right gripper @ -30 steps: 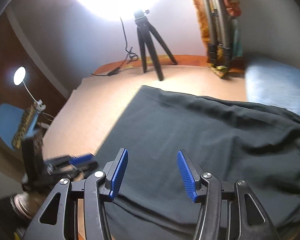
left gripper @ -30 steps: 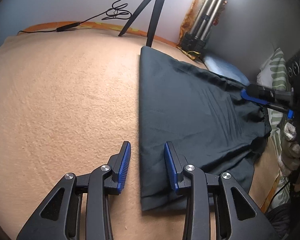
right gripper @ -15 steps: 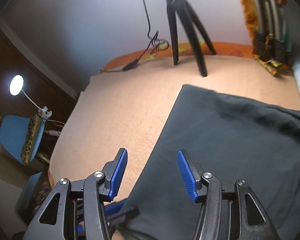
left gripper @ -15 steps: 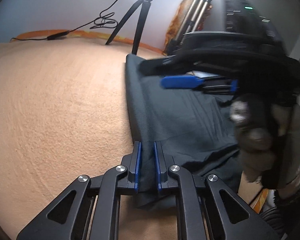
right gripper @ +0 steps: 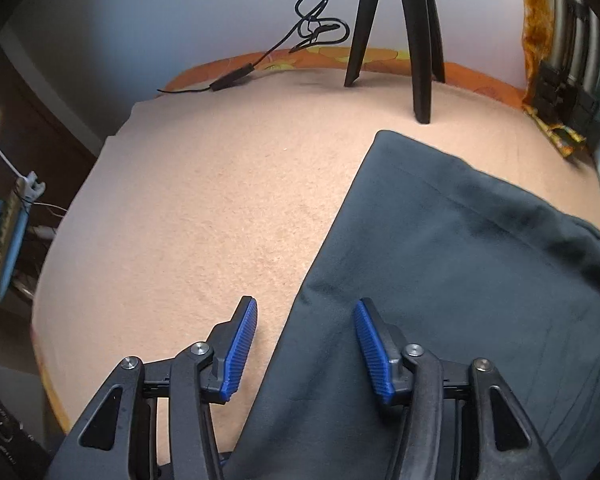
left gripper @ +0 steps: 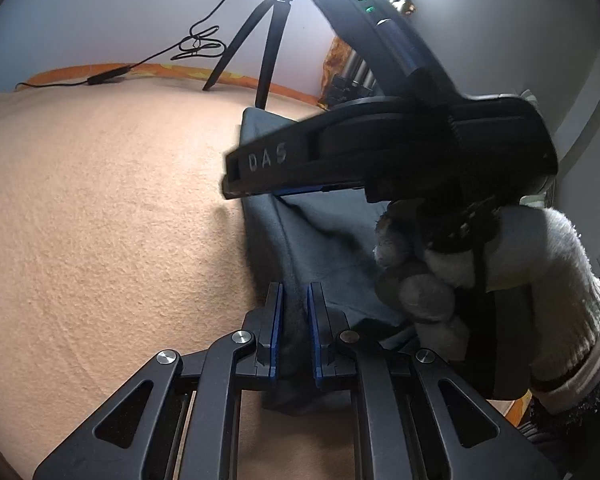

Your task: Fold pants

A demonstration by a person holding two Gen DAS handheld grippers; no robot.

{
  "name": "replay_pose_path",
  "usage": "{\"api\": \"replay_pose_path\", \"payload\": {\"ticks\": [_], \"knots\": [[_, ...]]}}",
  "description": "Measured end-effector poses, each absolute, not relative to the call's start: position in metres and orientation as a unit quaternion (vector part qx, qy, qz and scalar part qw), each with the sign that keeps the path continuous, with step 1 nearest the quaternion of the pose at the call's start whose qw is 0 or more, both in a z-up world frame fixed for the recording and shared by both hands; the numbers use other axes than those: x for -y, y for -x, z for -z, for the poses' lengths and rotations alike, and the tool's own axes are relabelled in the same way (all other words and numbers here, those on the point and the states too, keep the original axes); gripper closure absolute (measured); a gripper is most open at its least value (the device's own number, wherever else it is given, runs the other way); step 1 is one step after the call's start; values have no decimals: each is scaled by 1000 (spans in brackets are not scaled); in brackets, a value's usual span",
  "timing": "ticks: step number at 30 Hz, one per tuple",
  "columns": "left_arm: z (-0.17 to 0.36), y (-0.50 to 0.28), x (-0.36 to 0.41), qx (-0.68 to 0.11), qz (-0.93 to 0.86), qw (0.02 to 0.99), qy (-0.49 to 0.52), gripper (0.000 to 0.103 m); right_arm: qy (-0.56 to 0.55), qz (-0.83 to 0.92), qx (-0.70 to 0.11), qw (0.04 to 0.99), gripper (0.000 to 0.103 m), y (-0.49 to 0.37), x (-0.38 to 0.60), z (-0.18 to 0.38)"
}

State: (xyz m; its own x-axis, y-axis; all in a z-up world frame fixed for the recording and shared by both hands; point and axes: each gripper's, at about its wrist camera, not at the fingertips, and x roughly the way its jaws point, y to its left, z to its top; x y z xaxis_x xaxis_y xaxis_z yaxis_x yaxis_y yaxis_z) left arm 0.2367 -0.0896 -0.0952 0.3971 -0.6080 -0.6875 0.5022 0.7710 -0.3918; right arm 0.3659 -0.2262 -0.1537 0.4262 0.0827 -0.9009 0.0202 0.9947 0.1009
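Dark grey pants [right gripper: 440, 248] lie flat on a peach blanket [right gripper: 220, 208], their left edge running diagonally. My left gripper [left gripper: 294, 312] is shut on the near left edge of the pants [left gripper: 300, 248]. My right gripper [right gripper: 304, 340] is open, its jaws straddling the pants' left edge further along, one finger over the blanket and one over the cloth. In the left wrist view the right gripper's black body [left gripper: 380, 152] and the gloved hand [left gripper: 480, 280] fill the right side and hide most of the pants.
A black tripod [right gripper: 404, 32] stands on the blanket at the far edge, with a cable [right gripper: 300, 36] beside it. A folded tripod in orange cloth [right gripper: 564, 60] leans at the far right. The blanket's left edge [right gripper: 72, 208] drops off to the floor.
My left gripper closed on the pants' near edge and stays shut. My right gripper swung left across the pants to their left edge, beyond the left gripper.
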Motion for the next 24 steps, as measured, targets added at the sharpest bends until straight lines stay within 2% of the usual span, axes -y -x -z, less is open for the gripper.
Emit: {"api": "replay_pose_path", "payload": {"ticks": [3,4,6,7,12,13,14,16,18,24], "knots": [[94,-236,94,-435,315,842,42,92,-36,-10,-529,848,78,-363,229,155],[94,-235,95,-436,309,845,35,89,-43,-11,-528,848,86,-362,233,155],[98,-237,96,-444,297,845,30,72,-80,-17,-526,846,96,-362,244,153],[100,-237,97,-450,291,844,29,60,-94,-18,-525,846,99,-363,249,152],[105,-244,99,-462,289,837,46,58,-153,-32,-503,850,102,-359,263,141],[105,-244,99,-463,291,835,53,59,-159,-34,-498,852,102,-357,265,138],[105,-245,99,-462,293,835,58,72,-164,-36,-494,853,102,-355,267,135],[102,-244,103,-458,299,835,57,89,-174,-42,-484,857,103,-354,273,128],[93,-241,106,-440,302,844,54,93,-181,-46,-474,860,103,-349,278,120],[53,-225,126,-376,326,867,31,95,-208,-54,-438,873,103,-338,300,94]]}}
